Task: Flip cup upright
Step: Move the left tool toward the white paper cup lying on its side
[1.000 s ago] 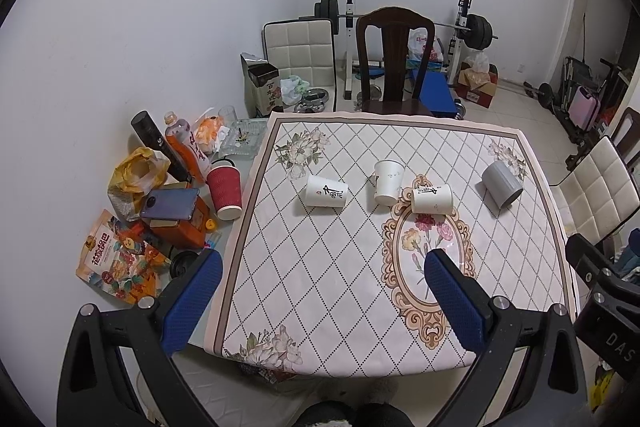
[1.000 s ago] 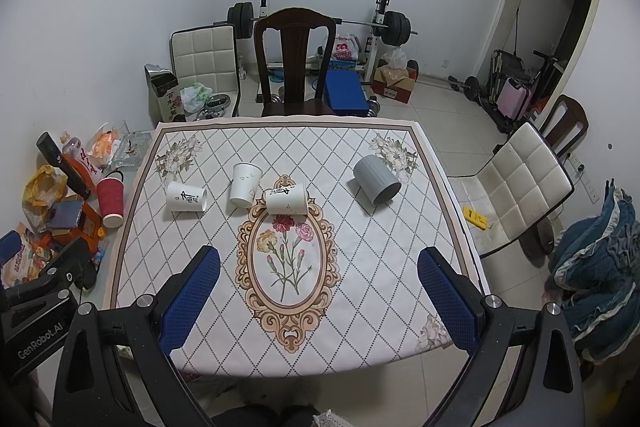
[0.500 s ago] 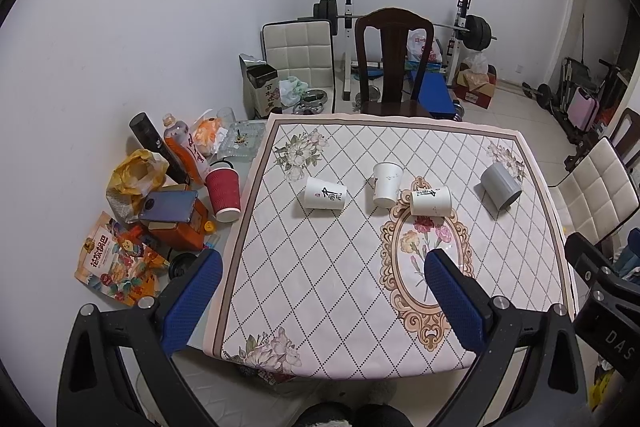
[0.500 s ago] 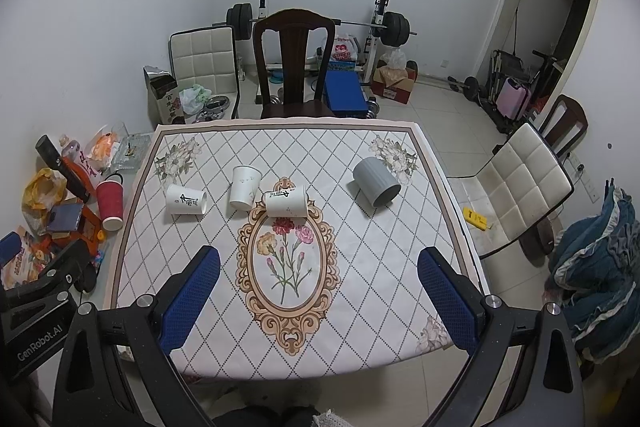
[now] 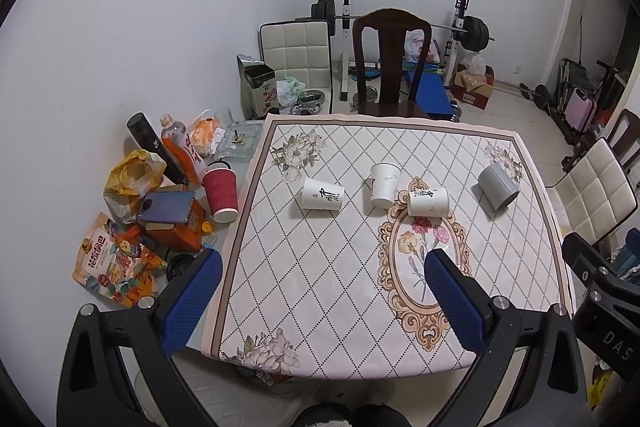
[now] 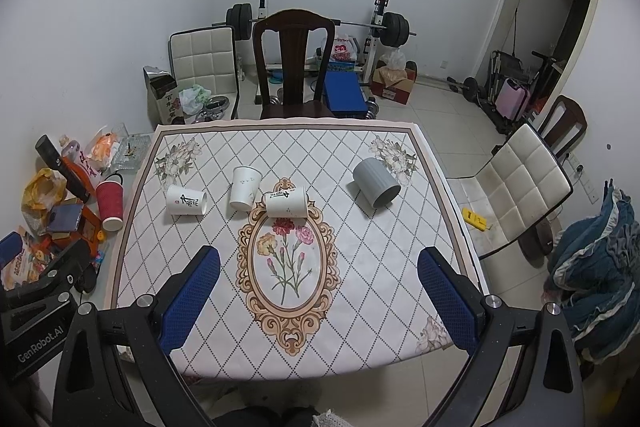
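Observation:
Three white paper cups lie on their sides on the patterned tablecloth (image 5: 320, 275): a left one (image 5: 322, 194), a middle one (image 5: 383, 184) and a right one (image 5: 428, 202). A grey ribbed cup (image 5: 497, 185) lies tipped at the right. In the right wrist view they are the left cup (image 6: 185, 201), middle cup (image 6: 244, 187), right cup (image 6: 286, 203) and grey cup (image 6: 376, 183). My left gripper (image 5: 320, 297) is open and empty, high above the near table edge. My right gripper (image 6: 320, 293) is open and empty, also well short of the cups.
A red paper cup (image 5: 221, 190), bottles, snack bags and a phone (image 5: 166, 206) crowd the glass strip left of the cloth. A dark wooden chair (image 5: 390, 63) stands at the far edge and a white padded chair (image 6: 516, 183) at the right.
Both grippers have drawn back and up slightly, so the table looks a little smaller. The cups have not moved.

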`<action>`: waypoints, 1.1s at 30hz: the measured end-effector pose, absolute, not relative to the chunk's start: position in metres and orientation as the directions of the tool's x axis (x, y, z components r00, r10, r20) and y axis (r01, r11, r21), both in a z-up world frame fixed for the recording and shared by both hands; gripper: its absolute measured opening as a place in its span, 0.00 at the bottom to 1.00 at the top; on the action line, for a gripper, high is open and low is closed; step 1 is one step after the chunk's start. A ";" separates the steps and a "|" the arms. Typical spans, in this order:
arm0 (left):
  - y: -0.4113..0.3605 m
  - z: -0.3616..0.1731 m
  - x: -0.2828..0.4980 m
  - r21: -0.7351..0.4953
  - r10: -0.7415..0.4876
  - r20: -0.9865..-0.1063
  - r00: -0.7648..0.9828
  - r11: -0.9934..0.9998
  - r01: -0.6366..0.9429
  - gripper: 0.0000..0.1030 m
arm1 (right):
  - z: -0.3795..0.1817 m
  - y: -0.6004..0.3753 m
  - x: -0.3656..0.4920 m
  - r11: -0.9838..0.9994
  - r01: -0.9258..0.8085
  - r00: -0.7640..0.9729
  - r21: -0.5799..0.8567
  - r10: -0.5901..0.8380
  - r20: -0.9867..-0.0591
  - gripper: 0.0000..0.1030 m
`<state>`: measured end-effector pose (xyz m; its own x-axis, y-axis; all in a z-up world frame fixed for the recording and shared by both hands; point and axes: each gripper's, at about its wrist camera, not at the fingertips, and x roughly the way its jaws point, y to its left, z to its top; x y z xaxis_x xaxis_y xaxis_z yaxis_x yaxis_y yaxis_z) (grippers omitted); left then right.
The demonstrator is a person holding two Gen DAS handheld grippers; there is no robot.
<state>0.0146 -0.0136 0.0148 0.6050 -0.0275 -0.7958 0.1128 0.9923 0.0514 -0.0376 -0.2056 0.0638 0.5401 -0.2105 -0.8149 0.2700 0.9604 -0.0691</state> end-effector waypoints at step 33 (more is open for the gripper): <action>0.018 -0.172 0.173 0.088 0.090 -0.959 0.270 0.996 -0.018 1.00 | -0.178 -0.227 0.092 0.905 0.395 0.097 -0.157 -0.211 -0.973 0.97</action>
